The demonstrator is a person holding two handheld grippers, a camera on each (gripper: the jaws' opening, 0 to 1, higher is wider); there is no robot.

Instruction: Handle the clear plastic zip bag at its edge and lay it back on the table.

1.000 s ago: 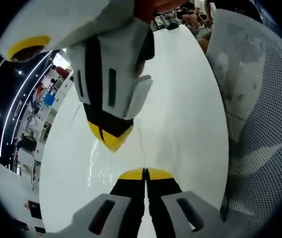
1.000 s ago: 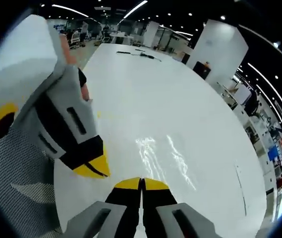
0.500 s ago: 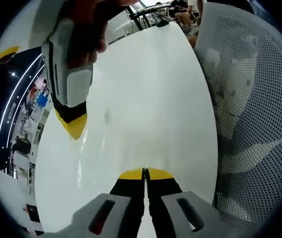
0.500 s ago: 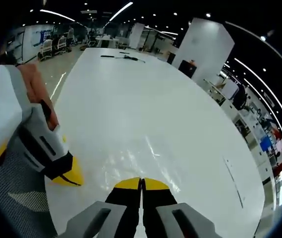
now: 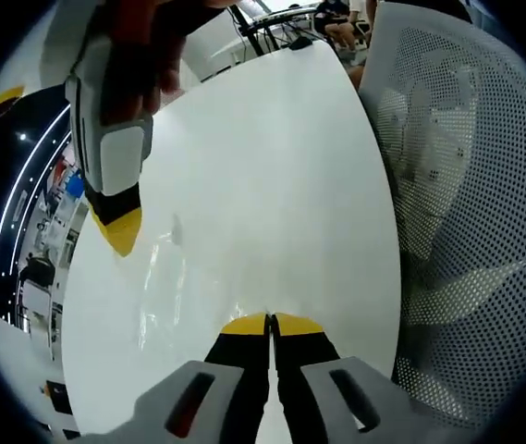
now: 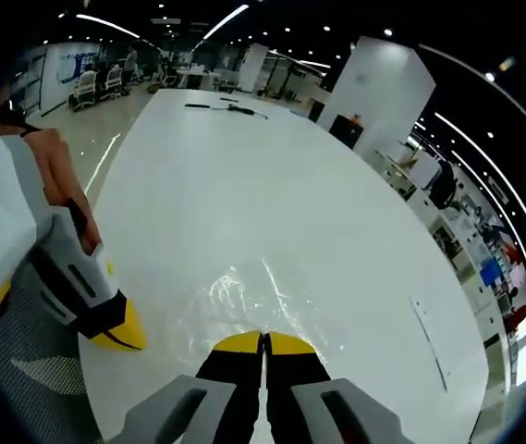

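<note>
In the left gripper view, the left gripper (image 5: 269, 324) is rising from the bottom edge with its yellow-tipped jaws pressed together. Whether an edge of the plastic is pinched between them is too hard to make out. Just beyond the tips, the clear plastic zip bag (image 5: 165, 277) is lying on the white table (image 5: 272, 166), showing mostly as faint wrinkles and streaks of glare. Farther up and to the left, the right gripper (image 5: 119, 231) is pointing down toward the table beside the bag, a person's hand (image 5: 156, 46) wrapping its handle; the hand is blurred and cut by the frame. Its jaws are appearing as one yellow point, seemingly closed. Along the right side, a white mesh chair back (image 5: 466, 222) is crowding the table edge and hiding what lies behind it.

In the right gripper view, that gripper's own jaws (image 6: 263, 344) are sitting together at the bottom, with the bag (image 6: 244, 296) glinting on the table (image 6: 272, 166) directly ahead of them; its outline is nearly vanishing against the white surface. At the left, the left gripper (image 6: 115, 331) is sitting low at the table's near edge. Far along the table, a few dark objects (image 6: 226, 107) are lying, too small to identify. Beyond, a white pillar (image 6: 387, 88) is standing in a dim office hall.
</note>
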